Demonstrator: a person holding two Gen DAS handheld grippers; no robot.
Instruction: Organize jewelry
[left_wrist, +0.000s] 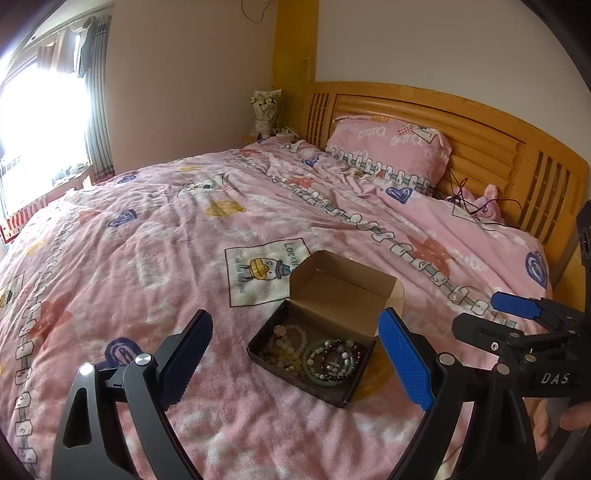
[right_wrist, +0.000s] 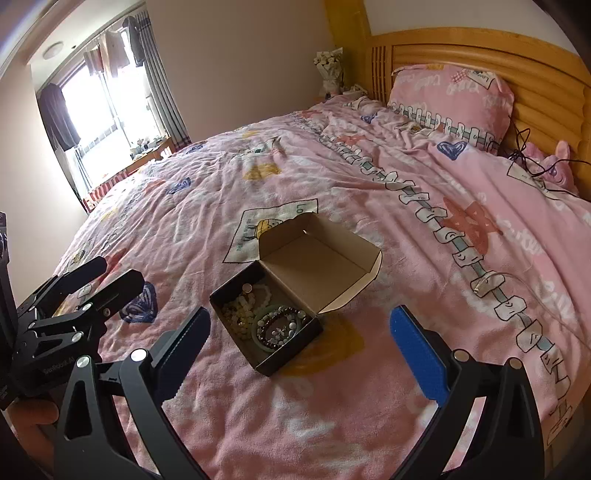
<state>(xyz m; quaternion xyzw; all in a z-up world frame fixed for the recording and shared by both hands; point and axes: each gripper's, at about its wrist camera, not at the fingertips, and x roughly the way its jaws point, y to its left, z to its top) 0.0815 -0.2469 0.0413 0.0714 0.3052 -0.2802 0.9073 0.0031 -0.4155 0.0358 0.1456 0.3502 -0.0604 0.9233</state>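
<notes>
Spreading across nearly everything in both views is the pink fleece bedspread printed with hearts, stars and cartoon panels (left_wrist: 155, 229), with a matching pink printed pillow (left_wrist: 388, 147) leaning against the slatted orange-wood headboard (left_wrist: 480, 122); the soft cover serves as the work surface, probably because nothing laid on it will roll away.

Near the middle of it sits the small dark cardboard box with a tan inside (left_wrist: 314, 354), its hinged lid (left_wrist: 343, 291) thrown back and propped open on the far side so the contents can be reached from above. In the box lies the jewelry, already gathered: a tangle of pale yellow and cream beaded bracelets (left_wrist: 286, 345) in the half nearer the window, and, just beside them, a smooth green jade-like bangle (left_wrist: 332, 363) with dark maroon and white bead strings resting on and inside its ring. No jewelry shows on the bedspread around the box, so the sorting looks largely done; closing the lid may be what remains.

The left gripper (left_wrist: 295, 354) hangs above the bed with its blue-padded tongs spread wide, framing the box and holding nothing. The right gripper (right_wrist: 299, 350) is likewise splayed and empty, aimed at the box from the headboard side.
</notes>
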